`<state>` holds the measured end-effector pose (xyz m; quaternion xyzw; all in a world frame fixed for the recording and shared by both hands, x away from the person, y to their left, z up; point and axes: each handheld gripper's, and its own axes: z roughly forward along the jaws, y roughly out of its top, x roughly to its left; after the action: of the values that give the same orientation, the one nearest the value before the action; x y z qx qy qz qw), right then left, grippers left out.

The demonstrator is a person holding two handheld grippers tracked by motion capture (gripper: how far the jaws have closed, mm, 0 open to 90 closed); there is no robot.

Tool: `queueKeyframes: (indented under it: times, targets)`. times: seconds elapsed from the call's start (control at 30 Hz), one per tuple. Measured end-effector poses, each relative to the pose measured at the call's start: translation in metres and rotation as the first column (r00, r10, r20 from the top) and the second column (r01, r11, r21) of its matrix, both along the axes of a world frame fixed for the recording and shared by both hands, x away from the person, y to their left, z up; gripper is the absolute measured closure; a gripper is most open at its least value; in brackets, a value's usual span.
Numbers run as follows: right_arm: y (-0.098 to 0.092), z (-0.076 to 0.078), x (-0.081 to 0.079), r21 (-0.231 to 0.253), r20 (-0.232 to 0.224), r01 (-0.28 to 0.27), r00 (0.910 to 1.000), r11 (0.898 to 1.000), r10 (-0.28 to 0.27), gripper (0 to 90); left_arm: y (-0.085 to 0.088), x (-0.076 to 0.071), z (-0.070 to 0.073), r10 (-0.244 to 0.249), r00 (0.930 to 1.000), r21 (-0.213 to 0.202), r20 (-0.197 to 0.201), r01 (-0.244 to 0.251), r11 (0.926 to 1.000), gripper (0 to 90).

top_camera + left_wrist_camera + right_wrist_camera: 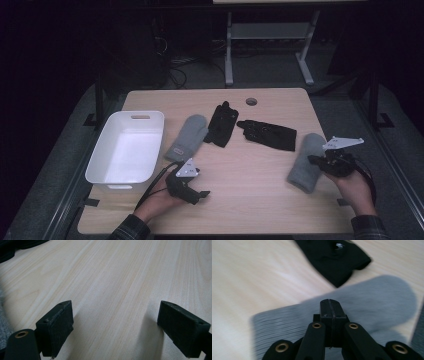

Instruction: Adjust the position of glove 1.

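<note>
Closed jaws mark the right gripper point(330, 305), with nothing visibly caught between them, just over the grey mitten point(305, 163) lying at the table's point(250, 200) right edge. Further left, the left gripper point(115, 327) rests wide open over bare wood, near a white tub point(127, 150).

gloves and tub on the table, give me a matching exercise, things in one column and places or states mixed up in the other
Things:
1. white tub
2. left hand-held gripper
3. right hand-held gripper
4. black gloves

Places or states:
A. jaws shut, over the grey mitten at the table's right
B. middle of the table's far side
C. jaws open over bare wood
D. left edge of the table

Pairs: 1-D, 2-C, 3-A, 4-B
</note>
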<state>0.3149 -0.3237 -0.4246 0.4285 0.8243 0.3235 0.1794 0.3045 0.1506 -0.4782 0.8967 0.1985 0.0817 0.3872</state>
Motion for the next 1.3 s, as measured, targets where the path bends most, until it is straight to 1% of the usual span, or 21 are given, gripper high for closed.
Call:
queueKeyframes:
  times: [0.1, 0.13, 0.2, 0.27, 0.3, 0.33, 0.4, 0.53, 0.57, 0.63, 0.7, 0.73, 0.77, 0.8, 0.83, 1.07, 1.23, 1.3]
  targets:
    - [-0.01, -0.004, 0.015, -0.01, 0.006, 0.03, 0.9995, 0.999, -0.03, 90.0, 0.0, 0.0, 0.0, 0.0, 1.0, 0.0, 0.0, 0.0, 1.0, 12.3]
    - [-0.014, -0.004, 0.019, -0.003, 0.003, 0.051, 0.9987, 0.999, -0.051, 90.0, 0.0, 0.0, 0.0, 0.0, 1.0, 0.0, -0.001, 0.0, 1.0, 12.3]
    - [-0.023, -0.006, 0.026, 0.007, 0.002, 0.075, 0.9972, 0.997, -0.075, 90.0, 0.0, 0.0, 0.0, 0.0, 1.0, 0.001, -0.001, 0.0, 1.0, 12.3]
    - [-0.031, -0.01, 0.031, 0.004, -0.012, 0.091, 0.9958, 0.996, -0.091, 90.0, 0.0, 0.0, 0.0, -0.001, 1.0, -0.002, -0.001, 0.001, 1.0, 12.3]
    - [-0.036, -0.015, 0.034, 0.001, -0.03, 0.099, 0.9946, 0.995, -0.099, 90.0, 0.0, 0.0, 0.0, 0.0, 1.0, 0.0, -0.002, 0.0, 1.0, 12.3]
    - [-0.036, -0.015, 0.034, 0.001, -0.03, 0.099, 0.9946, 0.995, -0.099, 90.0, 0.0, 0.0, 0.0, -0.001, 1.0, -0.002, -0.001, 0.001, 1.0, 12.3]
    - [-0.038, -0.02, 0.034, 0.005, -0.049, 0.101, 0.9938, 0.995, -0.1, 90.0, 0.0, 0.0, 0.0, -0.002, 1.0, -0.001, -0.001, 0.002, 1.0, 12.3]
    - [-0.036, -0.03, 0.035, -0.024, -0.092, 0.074, 0.9928, 0.997, -0.076, 90.0, 0.0, 0.0, 0.0, -0.001, 1.0, -0.002, -0.001, 0.001, 1.0, 12.3]
    - [-0.034, -0.031, 0.035, -0.022, -0.103, 0.073, 0.9919, 0.997, -0.075, 90.0, 0.0, 0.0, 0.0, -0.001, 1.0, 0.001, 0.0, 0.001, 1.0, 12.3]
    - [-0.033, -0.031, 0.035, -0.022, -0.101, 0.059, 0.993, 0.998, -0.061, 90.0, 0.0, 0.0, 0.0, 0.001, 1.0, -0.001, 0.0, -0.001, 1.0, 12.3]
    - [-0.03, -0.03, 0.032, -0.016, -0.116, 0.057, 0.9916, 0.998, -0.059, 90.0, 0.0, 0.0, 0.0, 0.001, 1.0, 0.001, -0.002, -0.001, 1.0, 12.3]
    - [-0.026, -0.03, 0.03, -0.011, -0.118, 0.035, 0.9924, 0.999, -0.036, 90.0, 0.0, 0.0, 0.0, 0.0, 1.0, 0.0, -0.001, 0.0, 1.0, 12.3]
    - [-0.026, -0.03, 0.03, -0.011, -0.118, 0.035, 0.9924, 0.999, -0.036, 90.0, 0.0, 0.0, 0.0, -0.001, 1.0, 0.0, 0.0, 0.001, 1.0, 12.3]
    - [-0.02, -0.03, 0.027, -0.011, -0.125, 0.016, 0.992, 1.0, -0.017, 90.0, 0.0, 0.0, 0.0, -0.001, 1.0, -0.001, 0.001, 0.001, 1.0, 12.3]
    - [-0.02, -0.03, 0.027, -0.011, -0.125, 0.016, 0.992, 1.0, -0.017, 90.0, 0.0, 0.0, 0.0, -0.001, 1.0, -0.002, 0.001, 0.001, 1.0, 12.3]
    - [0.004, -0.026, 0.013, -0.021, -0.143, -0.058, 0.9883, 0.998, 0.054, 90.0, 0.0, 0.0, 0.0, 0.001, 1.0, 0.0, 0.0, -0.001, 1.0, 12.4]
    - [0.022, -0.023, 0.005, -0.021, -0.147, -0.116, 0.9828, 0.993, 0.111, 90.0, 0.0, 0.0, 0.0, 0.0, 1.0, 0.0, 0.0, 0.0, 1.0, 12.3]
    - [0.031, -0.022, 0.004, -0.021, -0.151, -0.142, 0.9789, 0.99, 0.138, 90.0, 0.0, 0.0, 0.0, 0.0, 1.0, 0.0, 0.001, 0.0, 1.0, 12.4]
